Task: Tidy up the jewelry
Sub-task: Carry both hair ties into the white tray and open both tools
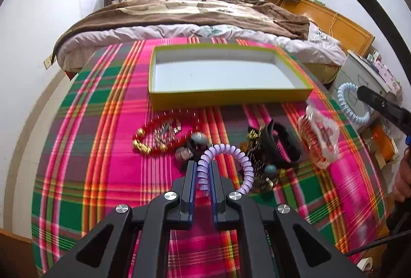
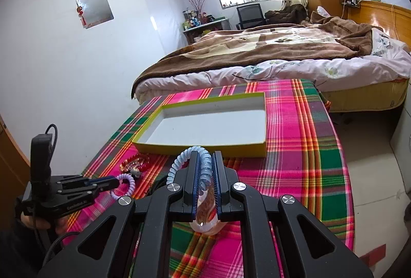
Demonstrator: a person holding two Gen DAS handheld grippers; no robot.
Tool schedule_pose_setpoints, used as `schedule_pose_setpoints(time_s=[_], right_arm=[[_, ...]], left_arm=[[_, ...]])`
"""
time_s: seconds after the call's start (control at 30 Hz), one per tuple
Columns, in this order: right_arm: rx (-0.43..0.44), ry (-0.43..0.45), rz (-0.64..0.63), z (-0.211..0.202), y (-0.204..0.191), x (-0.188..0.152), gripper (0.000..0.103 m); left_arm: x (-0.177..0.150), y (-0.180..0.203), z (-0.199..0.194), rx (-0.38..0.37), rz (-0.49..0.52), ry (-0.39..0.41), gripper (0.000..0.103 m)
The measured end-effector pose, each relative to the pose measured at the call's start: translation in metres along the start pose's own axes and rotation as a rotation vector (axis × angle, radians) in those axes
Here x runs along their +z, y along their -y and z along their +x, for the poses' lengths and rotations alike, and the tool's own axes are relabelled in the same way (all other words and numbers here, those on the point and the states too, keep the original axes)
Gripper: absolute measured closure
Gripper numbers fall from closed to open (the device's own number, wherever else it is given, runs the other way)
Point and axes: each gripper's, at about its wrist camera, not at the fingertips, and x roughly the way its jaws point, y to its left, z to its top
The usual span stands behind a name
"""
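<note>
Now the left gripper pinches a purple spiral hair tie, the right gripper a blue spiral hair tie; the empty yellow-rimmed box lies at twelve o'clock of both, long axis crosswise, neither clearly closer.

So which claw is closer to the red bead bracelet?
Left. The left claw, shut on a purple coil hair tie, hangs just beside the red bead bracelet. The right claw, gripping a blue coil hair tie, is farther off to the side.
</note>
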Motion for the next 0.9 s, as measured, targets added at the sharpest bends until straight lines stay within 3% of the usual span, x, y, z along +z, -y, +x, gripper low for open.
schedule_pose_setpoints(time_s=[0.27, 0.47, 0.9], right_arm=[[-0.038, 0.012, 0.011, 0.011, 0.004, 0.033, 0.093], [-0.079, -0.023, 0.017, 0.041, 0.016, 0.058, 0.093], [-0.146, -0.189, -0.011, 0.146, 0.05, 0.082, 0.093]], left_arm=[[0.046, -0.009, -0.013, 0.007, -0.003, 0.061, 0.094], [0.085, -0.022, -0.003, 0.006, -0.017, 0.08, 0.094], [0.145, -0.035, 0.084, -0.002, -0.021, 0.013, 0.094]])
